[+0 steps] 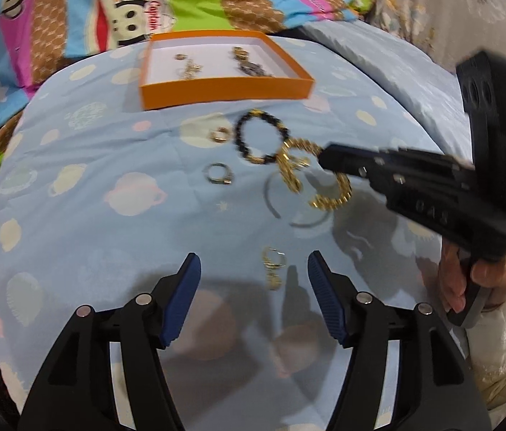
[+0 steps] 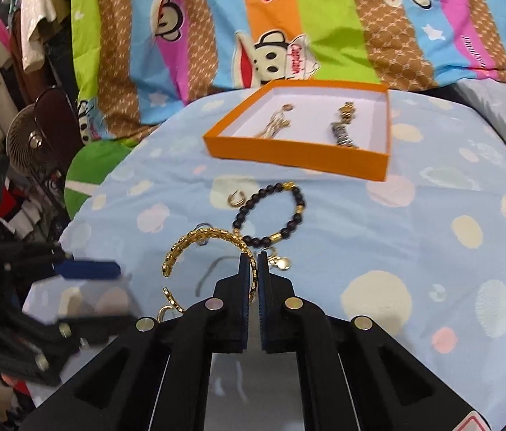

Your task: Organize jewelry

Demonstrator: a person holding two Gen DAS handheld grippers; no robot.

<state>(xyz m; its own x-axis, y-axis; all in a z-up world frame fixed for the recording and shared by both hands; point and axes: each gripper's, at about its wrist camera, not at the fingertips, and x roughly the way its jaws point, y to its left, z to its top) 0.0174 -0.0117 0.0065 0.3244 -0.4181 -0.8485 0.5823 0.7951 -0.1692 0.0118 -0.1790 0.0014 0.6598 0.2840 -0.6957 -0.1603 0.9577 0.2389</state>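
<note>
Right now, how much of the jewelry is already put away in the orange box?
Done: two pieces lie inside the orange box. In hand: the right gripper is shut on the gold chain bracelet. The left gripper is open over a small gold earring. Left on the blue bedspread: the black bead bracelet, two rings, a thin bangle and that earring.

I get bright, even indoor light in both views. Soft grey shadows fall on the blue bedspread [image 1: 109,186] under my left gripper [image 1: 254,269], so the light comes from above and behind. The right gripper [image 1: 324,160] smears with motion blur in the left view. Fisheye bending curves the bedspread's edges, and black vignette fills the corners.
</note>
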